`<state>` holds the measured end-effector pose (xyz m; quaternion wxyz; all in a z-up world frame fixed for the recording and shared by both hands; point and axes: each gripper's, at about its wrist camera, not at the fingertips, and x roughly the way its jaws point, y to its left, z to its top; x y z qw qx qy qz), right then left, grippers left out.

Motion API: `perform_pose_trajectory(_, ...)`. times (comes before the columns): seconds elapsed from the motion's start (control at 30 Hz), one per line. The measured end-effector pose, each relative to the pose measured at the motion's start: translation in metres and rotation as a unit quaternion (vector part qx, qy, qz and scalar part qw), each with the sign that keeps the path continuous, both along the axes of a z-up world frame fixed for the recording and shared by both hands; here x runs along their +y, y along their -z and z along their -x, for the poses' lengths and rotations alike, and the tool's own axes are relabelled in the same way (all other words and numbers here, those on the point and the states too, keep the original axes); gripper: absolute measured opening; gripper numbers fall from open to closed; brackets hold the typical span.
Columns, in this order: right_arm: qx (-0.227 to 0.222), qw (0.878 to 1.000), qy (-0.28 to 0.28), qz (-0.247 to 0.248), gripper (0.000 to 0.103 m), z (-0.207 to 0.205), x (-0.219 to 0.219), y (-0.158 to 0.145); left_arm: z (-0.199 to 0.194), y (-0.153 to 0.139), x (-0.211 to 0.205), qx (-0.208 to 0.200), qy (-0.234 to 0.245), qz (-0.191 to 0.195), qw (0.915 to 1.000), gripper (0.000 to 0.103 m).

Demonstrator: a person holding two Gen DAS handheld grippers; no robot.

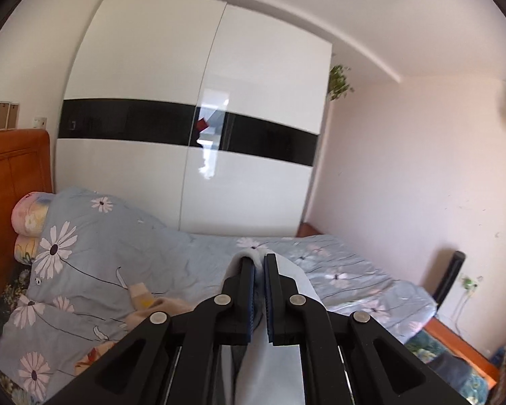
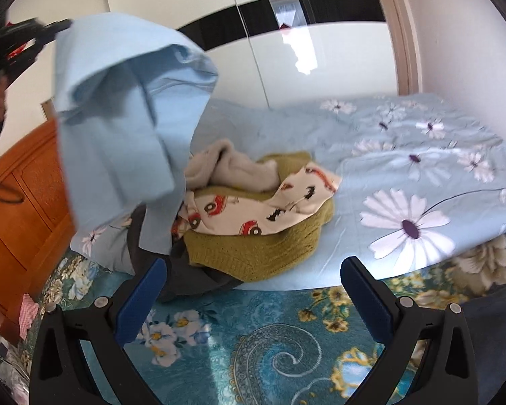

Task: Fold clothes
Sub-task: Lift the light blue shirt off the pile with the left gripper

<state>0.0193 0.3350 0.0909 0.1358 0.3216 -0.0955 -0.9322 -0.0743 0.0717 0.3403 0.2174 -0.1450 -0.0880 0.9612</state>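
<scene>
My left gripper [image 1: 259, 261] is shut on a light blue garment [image 1: 276, 354], whose fabric bunches between and under the fingers. In the right wrist view that light blue garment [image 2: 124, 111] hangs in the air at the upper left, held up by the left gripper [image 2: 55, 28]. Its lower edge reaches the clothes pile [image 2: 253, 209] on the bed: an olive knit, a car-print cloth, a beige piece and a dark item. My right gripper [image 2: 253, 266] is open and empty, low over the bed's near edge, just in front of the pile.
A blue floral duvet [image 2: 421, 168] covers the bed over a teal floral sheet [image 2: 270, 344]. An orange wooden headboard [image 2: 20, 202] stands at the left. A white wardrobe with a black band [image 1: 199, 125] is behind the bed. Pillows [image 1: 28, 226] lie by the headboard.
</scene>
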Motion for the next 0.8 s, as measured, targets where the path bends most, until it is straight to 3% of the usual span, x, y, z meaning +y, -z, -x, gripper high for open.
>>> perform_pose_trajectory(0.13, 0.01, 1.0, 0.025, 0.004, 0.103, -0.034, 0.02, -0.021, -0.052, 0.004, -0.004, -0.011, 0.023, 0.011, 0.9996, 0.006)
perform_pose_trajectory(0.33, 0.016, 0.999, 0.046, 0.006, 0.103, -0.079, 0.035, -0.036, -0.092, 0.078, 0.021, -0.103, 0.054, 0.045, 0.9923, 0.006)
perform_pose_trajectory(0.47, 0.015, 0.999, 0.052, -0.007, 0.103, -0.105, 0.037, -0.039, -0.136, 0.117, 0.058, -0.151, 0.099, 0.039, 0.9828, 0.006)
perform_pose_trajectory(0.53, 0.014, 0.998, 0.058, -0.009, 0.103, -0.114, 0.041, -0.039, -0.16, 0.123, 0.073, -0.154, 0.122, 0.04, 0.9796, 0.006)
perform_pose_trajectory(0.63, 0.013, 0.997, 0.072, -0.008, 0.103, -0.127, 0.05, -0.04, -0.191, 0.106, 0.081, -0.135, 0.151, 0.029, 0.9788, 0.006)
perform_pose_trajectory(0.73, 0.015, 0.996, 0.083, -0.001, 0.103, -0.134, 0.058, -0.042, -0.2, 0.079, 0.065, -0.119, 0.163, 0.014, 0.9794, 0.006)
perform_pose_trajectory(0.8, 0.017, 0.996, 0.088, 0.0, 0.103, -0.137, 0.061, -0.044, -0.195, 0.08, 0.056, -0.123, 0.145, 0.02, 0.9815, 0.006)
